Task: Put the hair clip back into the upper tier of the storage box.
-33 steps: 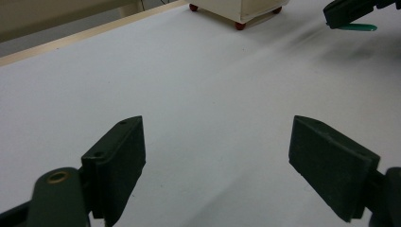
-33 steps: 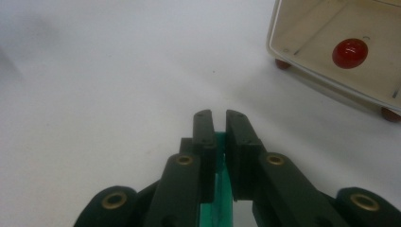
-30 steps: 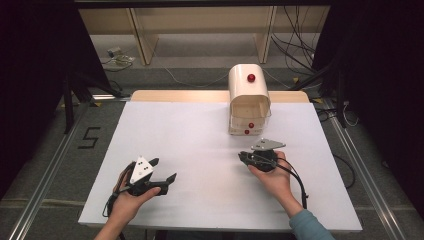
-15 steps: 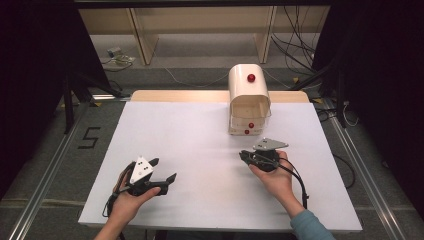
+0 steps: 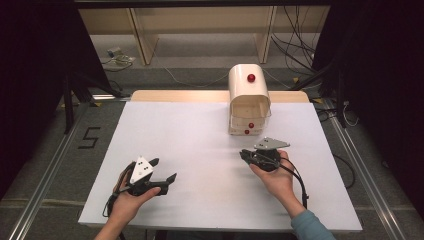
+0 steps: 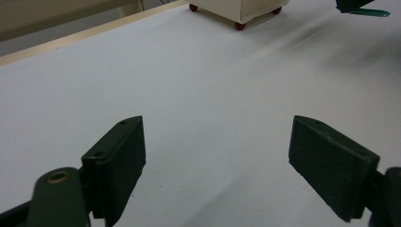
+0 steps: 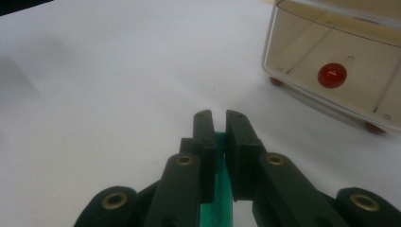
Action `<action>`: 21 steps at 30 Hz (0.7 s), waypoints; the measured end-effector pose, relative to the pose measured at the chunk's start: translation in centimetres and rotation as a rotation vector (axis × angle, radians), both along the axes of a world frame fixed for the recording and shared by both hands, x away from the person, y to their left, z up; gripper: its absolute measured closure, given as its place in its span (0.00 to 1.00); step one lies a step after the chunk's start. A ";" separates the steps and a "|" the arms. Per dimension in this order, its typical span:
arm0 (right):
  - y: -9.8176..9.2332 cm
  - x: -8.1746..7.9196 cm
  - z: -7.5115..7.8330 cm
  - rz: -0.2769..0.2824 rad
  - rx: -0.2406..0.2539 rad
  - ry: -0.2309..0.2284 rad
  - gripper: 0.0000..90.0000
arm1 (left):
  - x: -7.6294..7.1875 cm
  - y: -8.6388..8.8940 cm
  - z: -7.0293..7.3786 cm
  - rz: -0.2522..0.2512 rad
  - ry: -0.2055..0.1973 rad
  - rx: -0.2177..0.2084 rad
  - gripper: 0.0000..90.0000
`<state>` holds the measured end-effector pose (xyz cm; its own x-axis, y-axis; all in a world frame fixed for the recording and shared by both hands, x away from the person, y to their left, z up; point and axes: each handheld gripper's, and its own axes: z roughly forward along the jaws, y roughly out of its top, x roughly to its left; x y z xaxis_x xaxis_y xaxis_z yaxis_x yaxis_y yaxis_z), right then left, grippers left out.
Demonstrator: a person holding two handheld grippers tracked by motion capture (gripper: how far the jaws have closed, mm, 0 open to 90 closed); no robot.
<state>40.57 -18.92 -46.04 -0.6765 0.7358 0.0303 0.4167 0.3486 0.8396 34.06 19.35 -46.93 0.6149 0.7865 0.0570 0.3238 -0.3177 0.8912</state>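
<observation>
A small cream cabinet with red knobs and red feet stands at the back of the white table. My right gripper lies on the table just in front of it, pointing left. In the right gripper view its jaws are shut on a thin green flat piece, with the cabinet's clear front and a red knob to the upper right. My left gripper rests at the front left, open wide with nothing between its pads. The green piece is also seen far off in the left gripper view.
A tan wooden strip runs along the table's far edge. Beyond it are shelving legs and cables on the floor. A "5" is marked on the floor to the left. Metal rails flank the table.
</observation>
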 end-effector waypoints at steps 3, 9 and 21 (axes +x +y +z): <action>0.0 0.0 0.1 -0.004 0.004 0.001 0.93 | 0.0 0.0 0.0 -0.002 -0.001 0.000 0.22; -0.1 -0.1 0.4 -0.004 0.007 -0.006 0.93 | 0.0 0.0 0.0 -0.001 -0.001 0.001 0.22; -0.1 -0.3 1.1 -0.002 0.022 -0.018 0.93 | 0.0 0.0 0.0 -0.002 -0.001 0.000 0.22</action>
